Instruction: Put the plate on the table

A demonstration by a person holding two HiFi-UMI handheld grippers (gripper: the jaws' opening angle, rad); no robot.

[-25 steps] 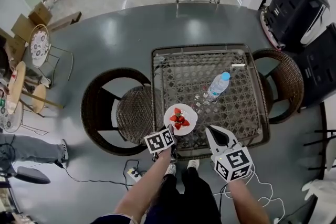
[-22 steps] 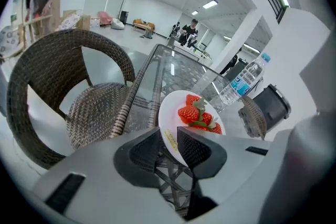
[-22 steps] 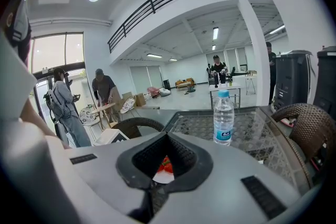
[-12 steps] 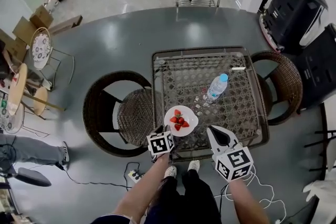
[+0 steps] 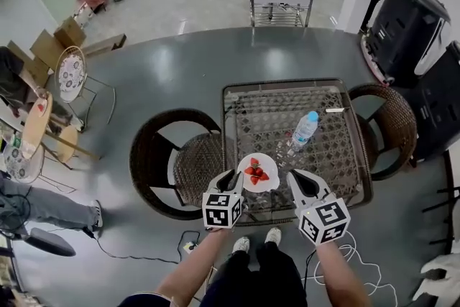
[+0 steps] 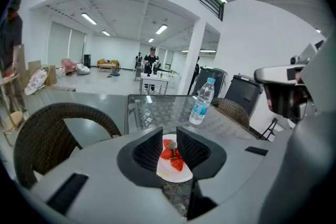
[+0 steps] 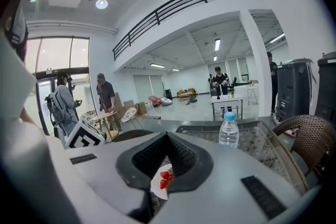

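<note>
Left gripper view: round white plate of strawberries point(image 6: 167, 173) shows only through the jaw gap — its flanks lie behind the left gripper point(image 6: 169, 132). Right gripper view: the right gripper point(image 7: 169, 136) masks most of it. Clear plastic water bottle point(image 6: 201, 105) — label print unreadable.

The left gripper point(image 5: 230, 178) and right gripper point(image 5: 297, 179) are held forward, side by side, on bare forearms point(image 5: 192, 268). The left jaws are set slightly apart; the right jaws are pressed together at the tips.
</note>
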